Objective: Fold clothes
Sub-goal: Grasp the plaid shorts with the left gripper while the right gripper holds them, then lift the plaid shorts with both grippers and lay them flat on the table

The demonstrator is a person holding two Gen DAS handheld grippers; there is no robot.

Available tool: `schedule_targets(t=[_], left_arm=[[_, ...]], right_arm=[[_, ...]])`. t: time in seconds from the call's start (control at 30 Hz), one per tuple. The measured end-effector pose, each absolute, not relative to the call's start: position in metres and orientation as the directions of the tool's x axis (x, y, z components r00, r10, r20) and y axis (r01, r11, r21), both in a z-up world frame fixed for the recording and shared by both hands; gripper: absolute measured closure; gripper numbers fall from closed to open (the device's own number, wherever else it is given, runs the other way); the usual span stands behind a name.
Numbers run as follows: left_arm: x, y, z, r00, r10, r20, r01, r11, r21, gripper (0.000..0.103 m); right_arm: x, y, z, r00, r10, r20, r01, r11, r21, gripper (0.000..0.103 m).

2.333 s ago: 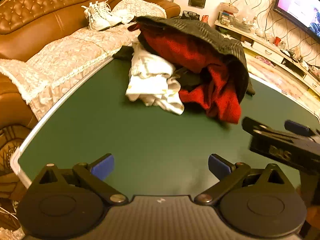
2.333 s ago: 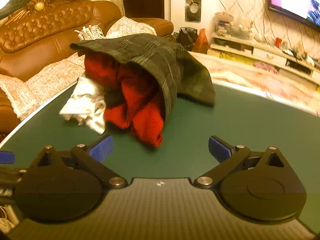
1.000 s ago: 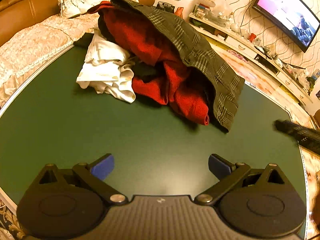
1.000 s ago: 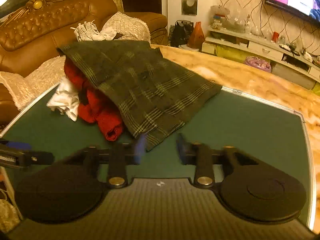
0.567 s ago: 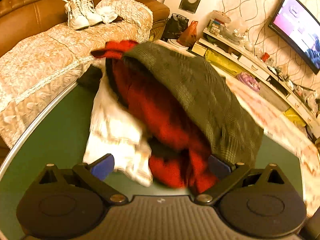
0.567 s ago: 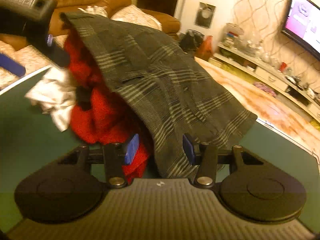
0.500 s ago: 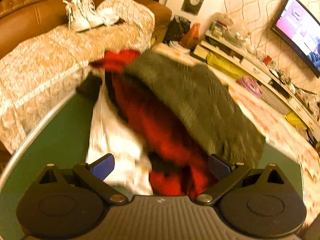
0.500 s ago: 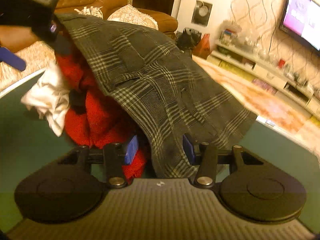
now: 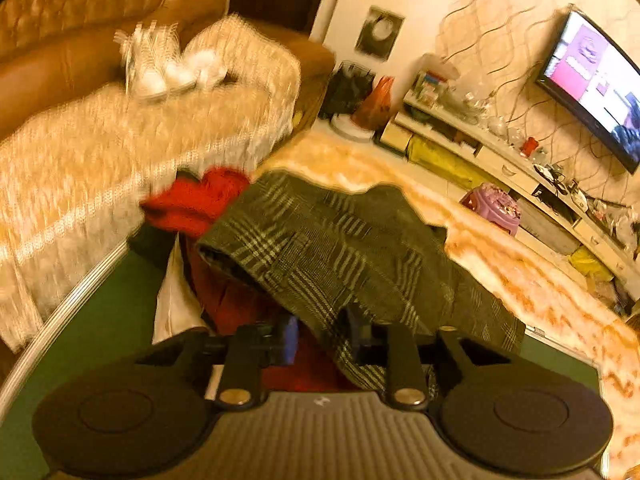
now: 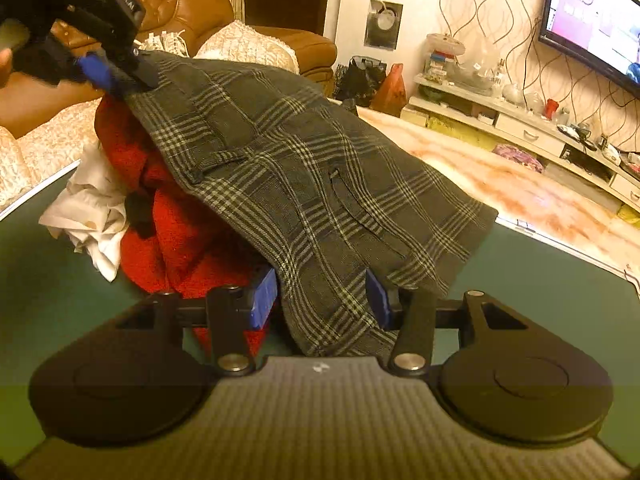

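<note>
While a heap of laundry sits on a green surface (image 10: 540, 280), both tongs are closed on a dark plaid garment (image 10: 312, 168) draped over the pile. The right tongs (image 10: 322, 296) pinch the garment's near hem between narrowed blue pads (image 10: 262, 296), fabric bunched in the gap. The left tongs (image 9: 322, 334), seen from the right wrist view at the upper left, clamp the garment's far corner; their own view is motion-blurred but shows plaid cloth squeezed between the pads. Beneath the woven check fabric lies a fuzzy red garment (image 10: 180, 236), with crumpled white cloth (image 10: 92, 208) to the left of the right tongs. Beyond the surface's pale metal rim stand a tufted brown leather sofa (image 10: 188, 4) with cream lace covers, marbled floor tiles (image 10: 500, 176), a low cabinet (image 10: 520, 128) and a wall-mounted television (image 10: 592, 20).
</note>
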State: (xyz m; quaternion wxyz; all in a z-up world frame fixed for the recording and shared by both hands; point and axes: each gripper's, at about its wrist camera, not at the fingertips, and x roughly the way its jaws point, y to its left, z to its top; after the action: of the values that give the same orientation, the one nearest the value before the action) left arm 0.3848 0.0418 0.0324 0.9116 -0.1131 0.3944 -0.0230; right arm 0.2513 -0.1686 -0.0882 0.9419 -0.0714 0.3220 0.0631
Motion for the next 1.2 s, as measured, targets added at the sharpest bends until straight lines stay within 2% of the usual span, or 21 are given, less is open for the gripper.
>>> schedule_targets(t=[0.03, 0.13, 0.17, 0.2, 0.23, 0.33, 0.47, 0.53, 0.63, 0.8, 0.87, 0.93, 0.97, 1.0, 1.03, 1.1, 1.17, 1.2], left_arm=[[0.385, 0.037, 0.036, 0.69, -0.127, -0.713, -0.04, 0.976, -0.213, 0.09], [0.386, 0.022, 0.047, 0.694, -0.116, -0.71, -0.024, 0.983, -0.183, 0.095], [0.387, 0.017, 0.051, 0.695, -0.113, -0.71, -0.016, 0.985, -0.173, 0.095], [0.386, 0.011, 0.055, 0.696, -0.111, -0.71, -0.007, 0.987, -0.162, 0.095], [0.386, 0.006, 0.059, 0.7, -0.112, -0.706, 0.005, 0.988, -0.152, 0.095], [0.383, -0.01, 0.074, 0.712, -0.126, -0.691, 0.042, 0.99, -0.136, 0.096], [0.378, -0.029, 0.096, 0.719, -0.186, -0.669, 0.091, 0.98, -0.175, 0.096], [0.374, -0.039, 0.108, 0.723, -0.224, -0.653, 0.116, 0.972, -0.205, 0.096], [0.331, -0.045, 0.099, 0.707, -0.297, -0.642, 0.176, 0.953, -0.248, 0.096], [0.254, -0.053, 0.079, 0.666, -0.417, -0.618, 0.275, 0.908, -0.316, 0.096], [0.223, -0.056, 0.071, 0.646, -0.463, -0.607, 0.314, 0.886, -0.342, 0.096], [0.195, -0.055, 0.028, 0.59, -0.459, -0.664, 0.297, 0.888, -0.35, 0.097], [0.183, -0.054, 0.001, 0.549, -0.456, -0.7, 0.278, 0.89, -0.362, 0.096], [0.175, -0.052, -0.022, 0.514, -0.448, -0.731, 0.248, 0.894, -0.373, 0.096], [0.17, -0.049, -0.037, 0.502, -0.44, -0.744, 0.229, 0.898, -0.377, 0.095], [0.161, -0.043, -0.065, 0.491, -0.426, -0.76, 0.196, 0.904, -0.38, 0.091], [0.159, -0.034, -0.074, 0.506, -0.431, -0.747, 0.185, 0.9, -0.394, 0.088], [0.16, -0.03, -0.075, 0.511, -0.428, -0.746, 0.178, 0.901, -0.395, 0.081]], right_arm=[[0.251, -0.167, -0.088, 0.791, 0.074, -0.608, -0.165, 0.982, -0.096, 0.047], [0.253, -0.169, -0.087, 0.793, 0.118, -0.598, -0.18, 0.983, -0.045, 0.048], [0.254, -0.171, -0.085, 0.789, 0.137, -0.599, -0.18, 0.984, -0.012, 0.06], [0.255, -0.175, -0.083, 0.784, 0.159, -0.6, -0.179, 0.984, 0.027, 0.083], [0.257, -0.18, -0.08, 0.781, 0.175, -0.6, -0.173, 0.983, 0.062, 0.092], [0.258, -0.2, -0.062, 0.808, 0.167, -0.566, -0.125, 0.986, 0.113, 0.096], [0.264, -0.237, -0.025, 0.844, 0.124, -0.522, -0.066, 0.99, 0.128, 0.099], [0.261, -0.256, -0.001, 0.867, 0.098, -0.488, -0.047, 0.992, 0.116, 0.099], [0.237, -0.283, 0.031, 0.899, 0.07, -0.432, -0.036, 0.996, 0.087, 0.099], [0.146, -0.308, 0.054, 0.926, 0.033, -0.376, -0.056, 0.997, -0.051, 0.099], [0.106, -0.306, 0.041, 0.897, 0.028, -0.44, -0.086, 0.99, -0.113, 0.098], [0.079, -0.305, 0.008, 0.796, 0.043, -0.604, -0.152, 0.98, -0.13, 0.091], [0.07, -0.306, -0.011, 0.745, 0.051, -0.666, -0.164, 0.98, -0.109, 0.077], [0.061, -0.311, -0.032, 0.698, 0.064, -0.714, -0.166, 0.983, -0.074, 0.058], [0.053, -0.317, -0.052, 0.658, 0.079, -0.749, -0.15, 0.988, -0.028, 0.054], [0.041, -0.331, -0.083, 0.599, 0.107, -0.794, -0.084, 0.994, 0.071, 0.053], [0.033, -0.35, -0.098, 0.591, 0.136, -0.795, -0.003, 0.986, 0.166, 0.053], [0.031, -0.359, -0.101, 0.604, 0.149, -0.783, 0.034, 0.977, 0.212, 0.052]])
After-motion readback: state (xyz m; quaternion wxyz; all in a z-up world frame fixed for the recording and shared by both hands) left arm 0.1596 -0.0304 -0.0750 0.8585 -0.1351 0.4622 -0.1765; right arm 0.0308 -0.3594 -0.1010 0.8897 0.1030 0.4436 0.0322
